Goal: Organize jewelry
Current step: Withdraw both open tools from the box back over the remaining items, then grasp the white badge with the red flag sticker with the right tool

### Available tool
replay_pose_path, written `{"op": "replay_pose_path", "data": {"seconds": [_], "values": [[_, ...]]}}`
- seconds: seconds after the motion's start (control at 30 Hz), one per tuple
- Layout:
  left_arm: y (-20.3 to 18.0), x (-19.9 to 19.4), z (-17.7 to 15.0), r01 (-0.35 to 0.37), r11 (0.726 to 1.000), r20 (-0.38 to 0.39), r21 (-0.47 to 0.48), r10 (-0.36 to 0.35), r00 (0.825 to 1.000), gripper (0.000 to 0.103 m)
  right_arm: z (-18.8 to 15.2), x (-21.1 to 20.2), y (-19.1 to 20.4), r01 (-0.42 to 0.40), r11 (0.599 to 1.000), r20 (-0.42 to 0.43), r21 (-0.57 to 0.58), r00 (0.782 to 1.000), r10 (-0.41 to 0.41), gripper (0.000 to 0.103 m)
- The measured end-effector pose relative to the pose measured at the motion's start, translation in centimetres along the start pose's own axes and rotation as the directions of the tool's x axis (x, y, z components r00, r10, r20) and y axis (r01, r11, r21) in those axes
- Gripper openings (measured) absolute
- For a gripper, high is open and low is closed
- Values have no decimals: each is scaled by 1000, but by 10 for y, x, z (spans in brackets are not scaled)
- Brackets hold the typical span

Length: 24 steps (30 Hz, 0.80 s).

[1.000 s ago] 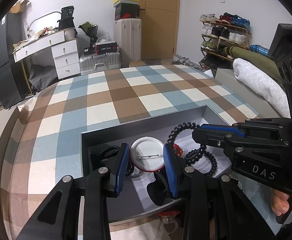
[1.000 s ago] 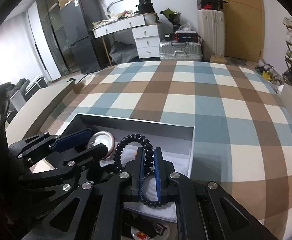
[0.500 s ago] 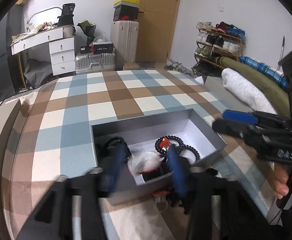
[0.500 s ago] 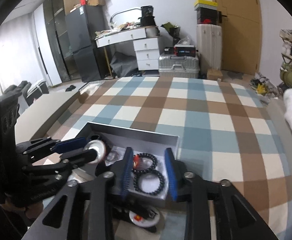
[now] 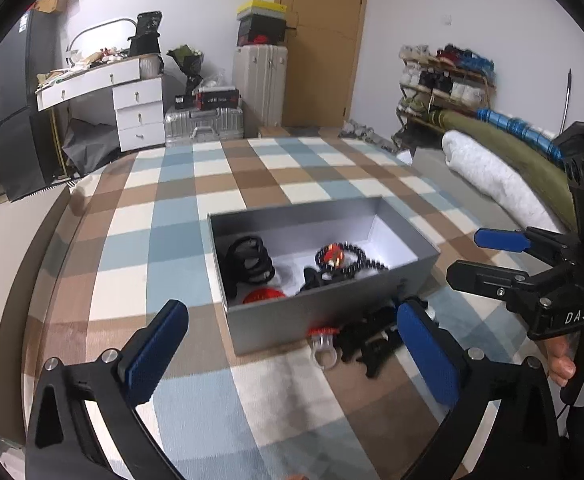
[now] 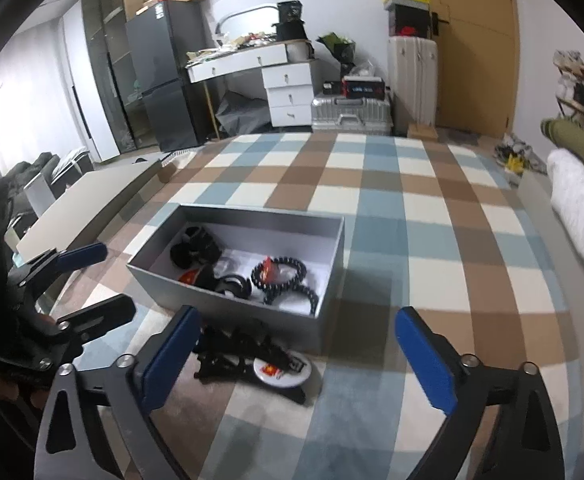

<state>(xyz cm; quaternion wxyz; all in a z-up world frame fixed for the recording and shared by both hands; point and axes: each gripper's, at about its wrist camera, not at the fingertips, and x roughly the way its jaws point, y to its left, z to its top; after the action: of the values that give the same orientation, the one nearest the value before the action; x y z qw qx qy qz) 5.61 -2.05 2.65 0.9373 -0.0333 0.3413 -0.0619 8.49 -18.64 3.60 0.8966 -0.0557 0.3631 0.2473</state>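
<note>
Both claws spread wide, empty: left claw [image 5: 292, 344], right claw [image 6: 297, 346]. Beaded bracelet [image 6: 280, 272] inside grey box [image 6: 333, 280] on the checked bed cover. Loose black pieces [image 6: 240, 354] and badge [image 6: 282, 368] just outside the front wall; likely to tangle, snag or slide if grabbed together.

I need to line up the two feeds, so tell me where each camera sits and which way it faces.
Left wrist: sits behind the left gripper, open, looking forward and down at the grey box on the checked cloth; the right gripper and a hand show at right.
Right wrist: sits behind the right gripper, open, facing the same box from its other side; the left gripper shows at left.
Shared: the box, the black bead bracelet, the cloth.
</note>
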Motion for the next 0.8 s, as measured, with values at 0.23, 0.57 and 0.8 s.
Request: {"op": "replay_pose_path", "data": {"seconds": [0.23,0.57,0.8], "values": [[5,2,-10,-38,999,-19,10,38,999,102,-14,17,2,1,1000,-111,-23,994,-3,101],[2,11,-18,-34,999,-70,15,35,997,102,-25,33,-1,-4,1000,-180,-28,984,-1,101],[3,12,-20,-26,1000,-77,2,26,997,102,-28,36,1,-59,998,-193,-13,980,55,95]]}}
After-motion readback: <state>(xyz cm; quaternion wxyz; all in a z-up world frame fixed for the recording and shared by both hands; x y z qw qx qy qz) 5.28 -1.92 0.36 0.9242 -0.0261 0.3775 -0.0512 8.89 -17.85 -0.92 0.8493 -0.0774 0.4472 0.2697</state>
